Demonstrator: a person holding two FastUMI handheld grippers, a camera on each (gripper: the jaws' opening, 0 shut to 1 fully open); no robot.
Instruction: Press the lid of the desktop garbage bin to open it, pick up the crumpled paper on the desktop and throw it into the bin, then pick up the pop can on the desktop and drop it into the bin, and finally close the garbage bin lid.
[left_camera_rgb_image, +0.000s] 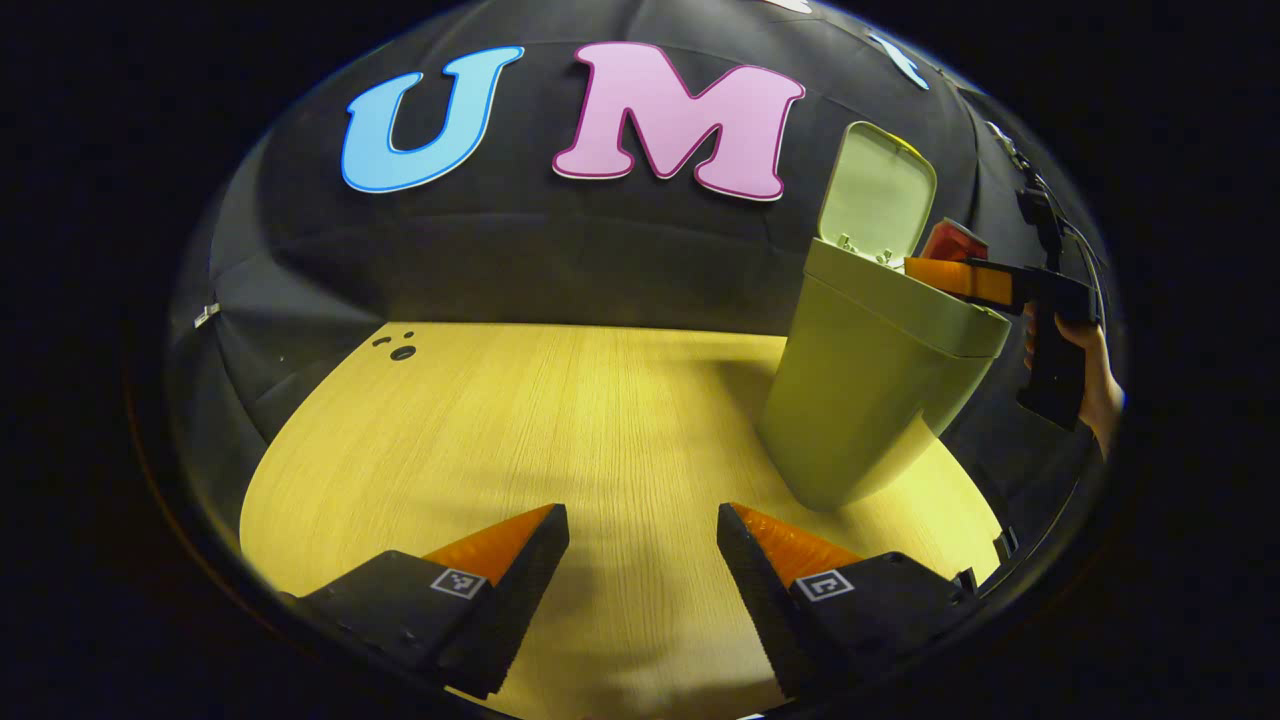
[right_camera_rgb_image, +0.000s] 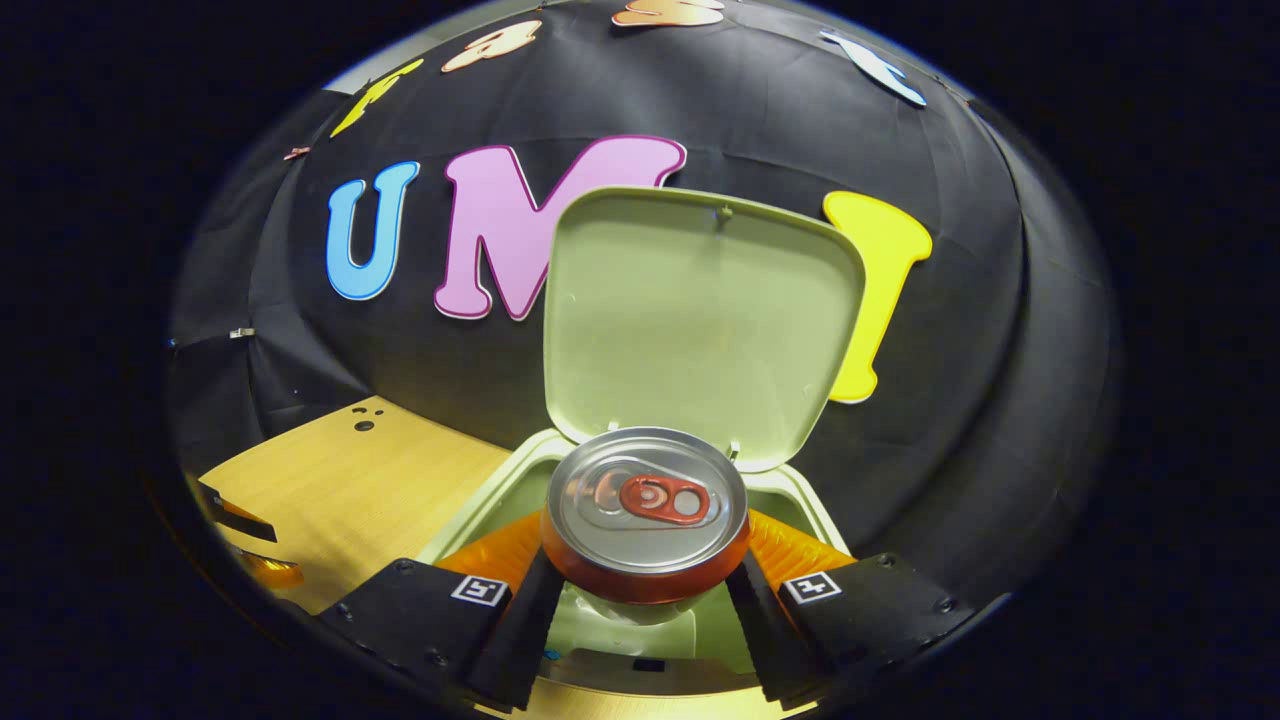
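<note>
the pop can (right_camera_rgb_image: 645, 515) sits clamped between the two fingers of the right gripper (right_camera_rgb_image: 645, 590), one finger pressing on each side of its red body. its silver top with the red pull tab faces the right gripper view's camera. the can hangs over the mouth of the garbage bin (right_camera_rgb_image: 800, 510), whose pale green rim shows just beyond and below the fingers. the bin lid (right_camera_rgb_image: 700, 320) stands swung up behind the can, its inner face turned toward the gripper. something pale shows down inside the bin under the can, too blurred to tell what it is.

in the left gripper view the same bin (left_camera_rgb_image: 860, 400) stands on the wooden desktop (left_camera_rgb_image: 560, 420), ahead of the left gripper (left_camera_rgb_image: 642, 550) and off to its right side, with the lid (left_camera_rgb_image: 878, 192) upright at the back. the right gripper (left_camera_rgb_image: 950, 275) reaches in over the bin's rim from the far side, held by a hand (left_camera_rgb_image: 1095, 375), and a bit of the red can (left_camera_rgb_image: 955, 240) shows just above its finger.

the left gripper's fingers are spread wide apart with nothing between them, low over bare desktop and well apart from the bin. in the right gripper view, part of the left gripper (right_camera_rgb_image: 245, 535) shows far to the left, over the desktop (right_camera_rgb_image: 370, 470).
</note>
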